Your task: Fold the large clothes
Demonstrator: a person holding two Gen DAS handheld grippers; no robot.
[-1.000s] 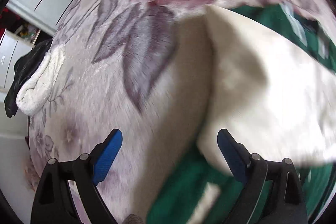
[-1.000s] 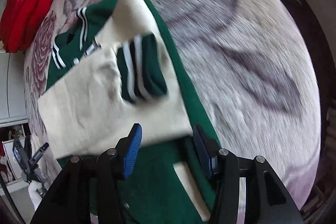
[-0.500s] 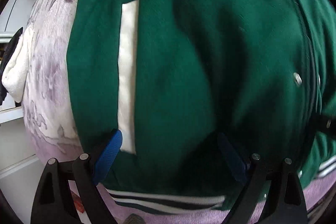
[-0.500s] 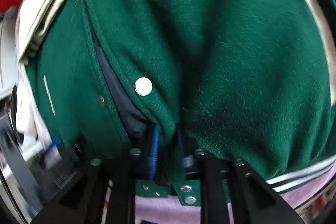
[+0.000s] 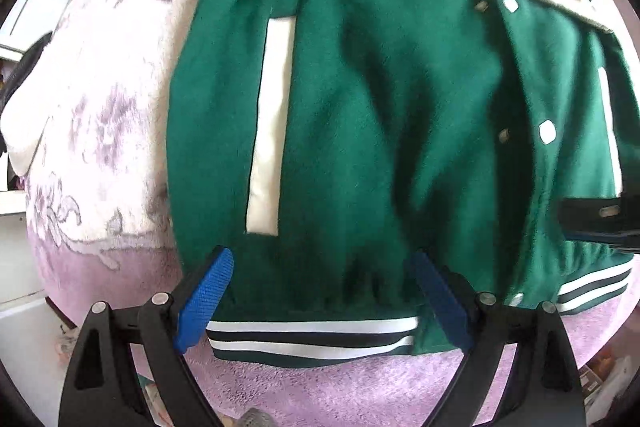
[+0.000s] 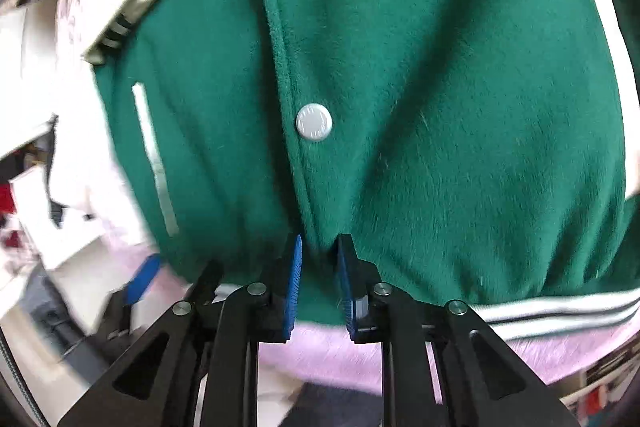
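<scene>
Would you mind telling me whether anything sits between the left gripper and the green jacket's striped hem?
Nothing visible does. The left gripper hangs open directly over the green jacket, its blue fingers straddling the striped hem, with only bare fabric beneath.

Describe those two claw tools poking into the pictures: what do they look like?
Both match. The left gripper and right gripper each have two black plastic fingers with triangular cut-outs, joined by silver round pivot pins. Each finger ends in a bright blue, finely ribbed pad. No markings, sleeves or hands show; I can't make out any cables.
</scene>
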